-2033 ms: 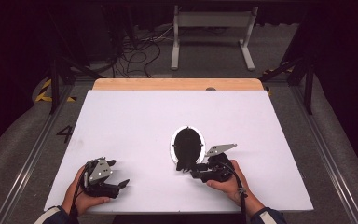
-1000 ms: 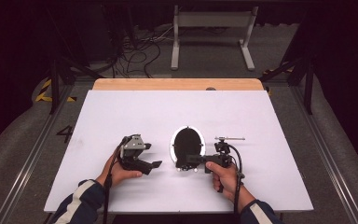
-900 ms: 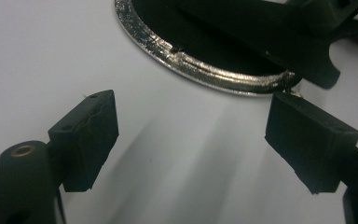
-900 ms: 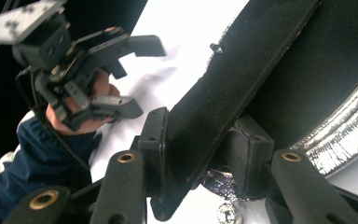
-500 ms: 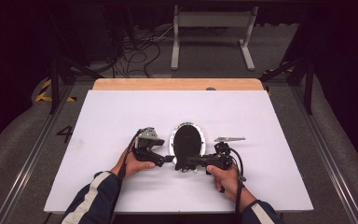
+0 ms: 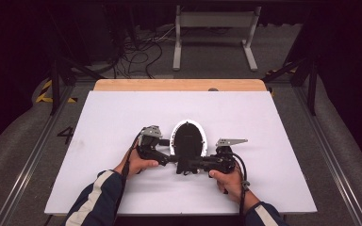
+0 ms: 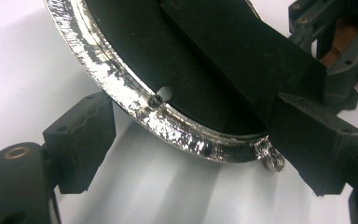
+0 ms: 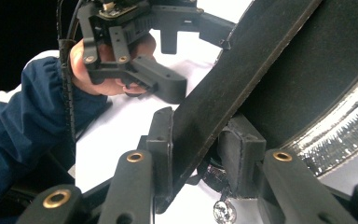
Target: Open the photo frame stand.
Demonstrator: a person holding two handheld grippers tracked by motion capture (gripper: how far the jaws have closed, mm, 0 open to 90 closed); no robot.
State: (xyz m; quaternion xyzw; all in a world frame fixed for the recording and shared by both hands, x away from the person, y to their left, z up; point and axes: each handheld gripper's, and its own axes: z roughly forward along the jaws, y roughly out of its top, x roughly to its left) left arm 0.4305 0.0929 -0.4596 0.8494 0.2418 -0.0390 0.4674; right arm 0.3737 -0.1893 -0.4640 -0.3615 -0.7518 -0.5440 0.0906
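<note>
Right tool point(image 8: 196, 154) pinches the pan's black handle point(image 8: 242, 79), left tool point(image 7: 186, 149) spread astride its rim point(image 7: 121, 79), apparently untouched.

High view looks down; both claw views closely share the pan point(image 7: 177, 88).

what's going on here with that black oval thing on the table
A person works a black oval lid with a shiny metal rim on the white table, a gripper in each hand. The right gripper has its jaws closed on the lid's flat black handle strip; they have just been closing. The left gripper has come in from the other side, jaws open astride the rim, not pressing it.
</note>
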